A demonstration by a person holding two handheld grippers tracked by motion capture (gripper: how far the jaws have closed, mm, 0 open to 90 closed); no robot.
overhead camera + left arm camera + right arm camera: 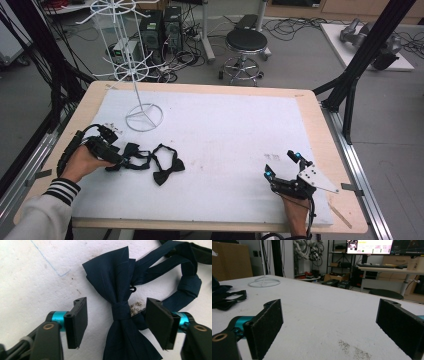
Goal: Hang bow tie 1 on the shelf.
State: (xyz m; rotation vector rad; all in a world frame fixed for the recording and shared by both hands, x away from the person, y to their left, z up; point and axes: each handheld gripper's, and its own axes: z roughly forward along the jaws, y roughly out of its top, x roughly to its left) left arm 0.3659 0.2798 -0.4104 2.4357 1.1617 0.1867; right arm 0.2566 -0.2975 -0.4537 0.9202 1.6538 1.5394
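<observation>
At the lower middle of the left gripper view, the navy bow tie (pixel 120 290) lies between the wide-open, empty left gripper (pixel 117 325). Closing off the knot might pinch one wing or strap. Right gripper (pixel 329 325) gapes empty.

1. Counter (pixel 320 150): pale wood rim, top covered by a white mat (pixel 225 145) reaching almost to the edges.
2. Mat surface: scuffed, with a dark speckled stain near the right front and a faint blue pen line at the left.
3. White wire stand (pixel 135 70): ring base sits on the mat at the rear left.
4. Navy bow tie (pixel 120 312): lies flat at the left front, strap looped beside it.
5. Black bow tie (pixel 167 167): lies just right of the navy one, straps touching.
</observation>
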